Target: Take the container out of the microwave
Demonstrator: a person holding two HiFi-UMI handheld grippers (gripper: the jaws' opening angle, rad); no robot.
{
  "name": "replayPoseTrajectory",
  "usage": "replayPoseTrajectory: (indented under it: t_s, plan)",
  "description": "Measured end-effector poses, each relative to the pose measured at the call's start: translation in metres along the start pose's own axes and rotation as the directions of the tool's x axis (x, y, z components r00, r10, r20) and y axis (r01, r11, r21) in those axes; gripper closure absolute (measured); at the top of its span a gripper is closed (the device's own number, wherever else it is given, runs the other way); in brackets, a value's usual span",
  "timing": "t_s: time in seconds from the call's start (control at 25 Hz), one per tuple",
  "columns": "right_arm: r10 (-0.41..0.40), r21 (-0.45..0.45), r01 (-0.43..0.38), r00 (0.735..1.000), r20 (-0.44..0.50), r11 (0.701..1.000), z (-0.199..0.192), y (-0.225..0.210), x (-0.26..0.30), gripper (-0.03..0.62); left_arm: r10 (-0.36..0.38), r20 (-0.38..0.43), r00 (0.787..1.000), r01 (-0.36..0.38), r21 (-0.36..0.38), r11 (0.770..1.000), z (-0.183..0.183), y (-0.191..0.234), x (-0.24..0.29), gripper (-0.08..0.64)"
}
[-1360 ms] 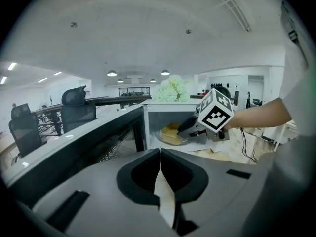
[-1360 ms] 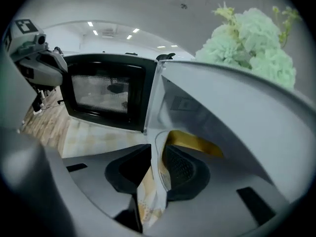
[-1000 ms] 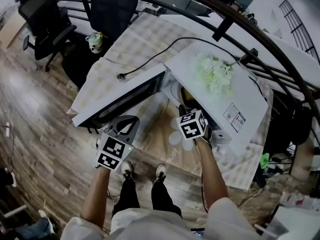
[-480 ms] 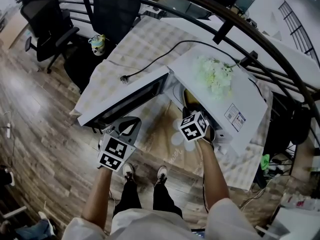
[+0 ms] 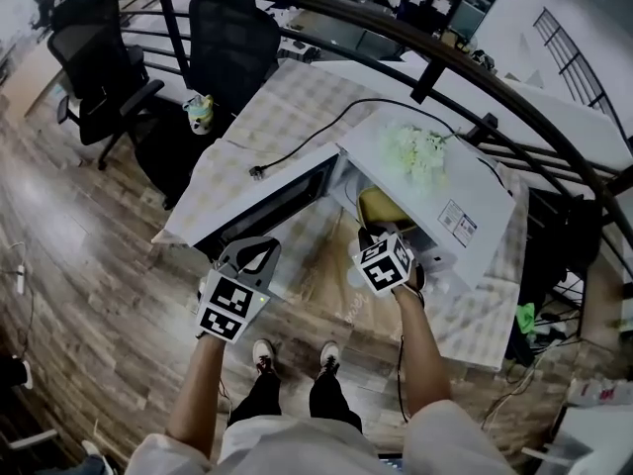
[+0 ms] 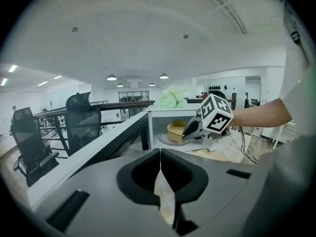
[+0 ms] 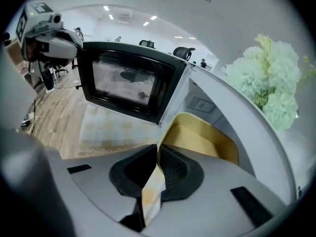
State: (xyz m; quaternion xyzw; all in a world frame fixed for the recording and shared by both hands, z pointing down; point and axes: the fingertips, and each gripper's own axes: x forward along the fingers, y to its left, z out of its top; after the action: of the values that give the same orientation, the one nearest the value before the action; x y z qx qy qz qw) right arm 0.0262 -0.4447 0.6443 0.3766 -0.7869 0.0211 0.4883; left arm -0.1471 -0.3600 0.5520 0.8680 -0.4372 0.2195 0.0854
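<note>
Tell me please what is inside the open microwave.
A yellow container, its rim pinched by the right gripper. The container's bottom and the cavity behind it are covered, so anything else there is unseen.

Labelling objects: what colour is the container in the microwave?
Yellow; the container shows best in the right gripper view.

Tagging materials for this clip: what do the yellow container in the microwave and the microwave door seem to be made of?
Yellow container: probably plastic, possibly silicone. It has a thin wall and an even colour with a smooth matte surface.
Microwave door: a glossy black frame, likely plastic, around a window backed by fine mesh that looks like metal. The pane could be glass or plastic.
</note>
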Motion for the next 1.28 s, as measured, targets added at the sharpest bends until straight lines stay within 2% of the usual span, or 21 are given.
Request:
replayPoseTrajectory:
  t_s: [0.64, 0.84, 1.04, 1.28]
  plan:
    - [0.024, 0.062, -0.030, 0.996, 0.087, 0.998, 0.046, 0.086, -0.105, 0.551, -0.060, 0.113, 0.992, 0.044, 0.135, 0.990, 0.051, 0.001, -0.083, 0.540]
    - [0.009, 0.065, -0.017, 0.992, 0.130, 0.998, 0.059, 0.099, -0.145, 0.557, -0.067, 0.152, 0.986, 0.043, 0.158, 0.986, 0.068, -0.004, -0.101, 0.540]
    - [-0.065, 0.136, 0.038, 0.977, 0.203, 0.990, 0.065, 0.084, -0.199, 0.557, -0.067, 0.205, 0.976, 0.031, 0.172, 0.985, 0.091, -0.011, -0.111, 0.540]
    - [-0.202, 0.224, 0.135, 0.929, 0.309, 0.965, 0.063, 0.046, -0.267, 0.557, -0.073, 0.276, 0.958, 0.015, 0.206, 0.978, 0.129, -0.033, -0.122, 0.540]
